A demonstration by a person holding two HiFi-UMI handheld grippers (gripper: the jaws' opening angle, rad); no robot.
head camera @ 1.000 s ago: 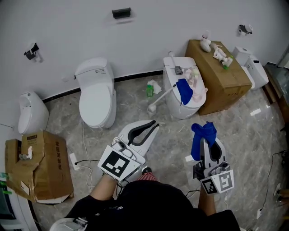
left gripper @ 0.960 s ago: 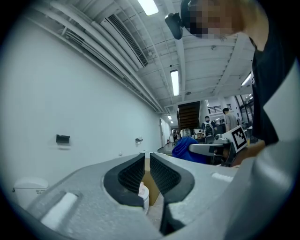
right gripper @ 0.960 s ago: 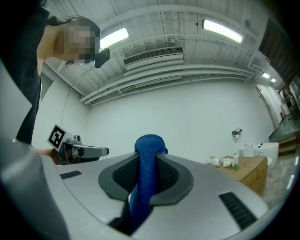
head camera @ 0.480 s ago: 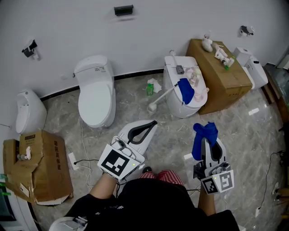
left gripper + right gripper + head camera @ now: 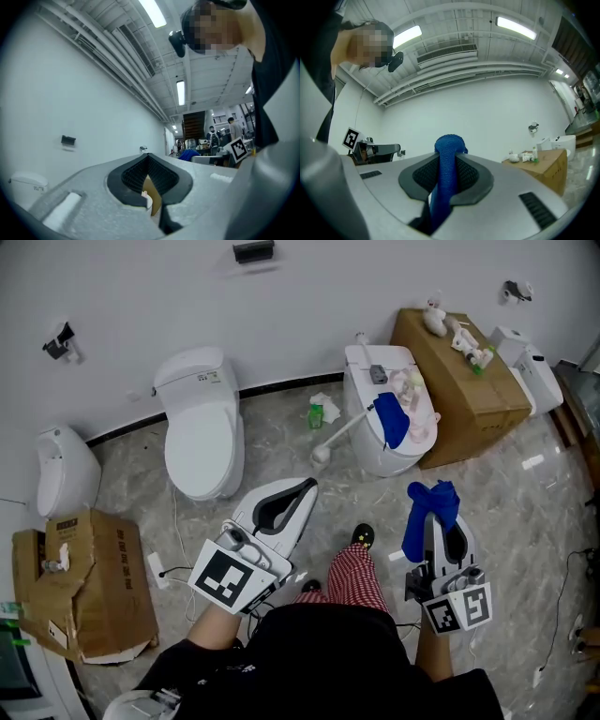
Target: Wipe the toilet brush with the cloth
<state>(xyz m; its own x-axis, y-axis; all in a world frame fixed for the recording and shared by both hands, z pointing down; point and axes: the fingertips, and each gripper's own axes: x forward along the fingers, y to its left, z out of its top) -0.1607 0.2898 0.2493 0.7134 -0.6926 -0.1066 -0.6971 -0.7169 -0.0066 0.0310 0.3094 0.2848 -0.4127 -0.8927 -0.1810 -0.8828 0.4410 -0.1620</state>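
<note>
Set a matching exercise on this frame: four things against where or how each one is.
Things:
1. right gripper
2. toilet brush
3. green bottle
4. cardboard box

Places or states:
A. on the floor beside crumpled white paper
B. fingers shut on the blue cloth
C. against the wall, small items on top
D. leaning on the right-hand toilet, head on the floor

Pairs: 1-B, 2-D, 3-A, 4-C

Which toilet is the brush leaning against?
The right-hand toilet beside the cardboard box: toilet brush propped on it, blue cloth draped over it; the other toilet is bare.
</note>
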